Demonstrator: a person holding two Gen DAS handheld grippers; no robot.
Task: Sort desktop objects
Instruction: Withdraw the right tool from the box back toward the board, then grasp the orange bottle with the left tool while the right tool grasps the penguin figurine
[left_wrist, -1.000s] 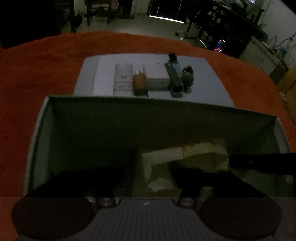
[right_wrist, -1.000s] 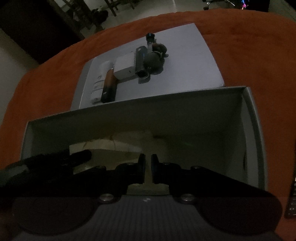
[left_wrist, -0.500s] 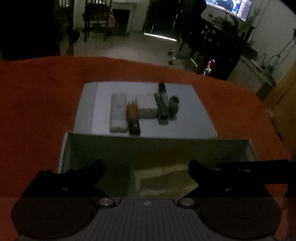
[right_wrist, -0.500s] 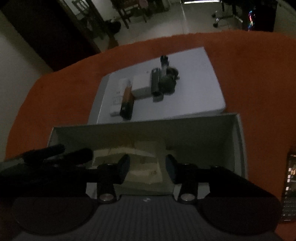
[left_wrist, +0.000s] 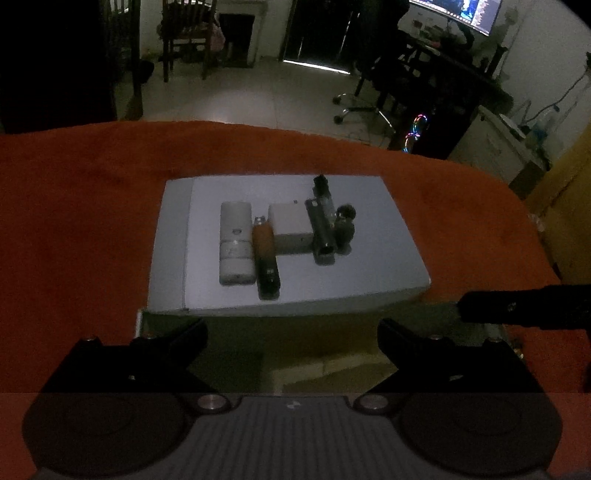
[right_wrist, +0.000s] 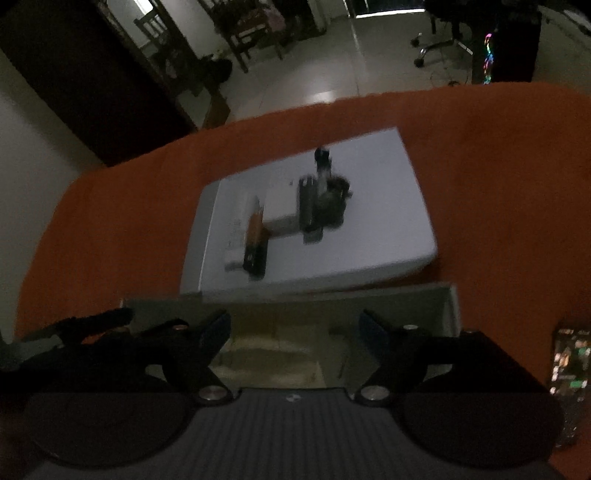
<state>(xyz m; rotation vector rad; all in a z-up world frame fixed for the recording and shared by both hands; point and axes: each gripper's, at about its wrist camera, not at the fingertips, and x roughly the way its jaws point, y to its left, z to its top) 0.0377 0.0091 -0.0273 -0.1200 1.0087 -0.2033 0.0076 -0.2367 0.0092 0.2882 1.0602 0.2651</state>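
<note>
On a flat white lid (left_wrist: 369, 266) lie a white device (left_wrist: 236, 243), a brown and black stick (left_wrist: 265, 258), a white square block (left_wrist: 290, 225), a dark grey bar (left_wrist: 321, 229) and a small dark round piece (left_wrist: 345, 221). In the blurred right wrist view the lid (right_wrist: 369, 236) shows the same row. Nearer stands an open grey box (left_wrist: 142, 325) with crumpled paper (left_wrist: 332, 369) on its floor. My left gripper (left_wrist: 291, 339) hangs open above the box, holding nothing. My right gripper (right_wrist: 295, 328) is over the box too, its jaws opening with nothing between them.
Everything rests on an orange cloth (left_wrist: 92, 221) over a round table. A phone (right_wrist: 570, 362) lies on the cloth right of the box wall (right_wrist: 452, 314). Beyond the table's far edge are a tiled floor, chairs and a desk.
Both grippers have risen out of the box, so it and the lid look smaller. The right jaws went from shut to wide apart. The left jaws spread wider.
</note>
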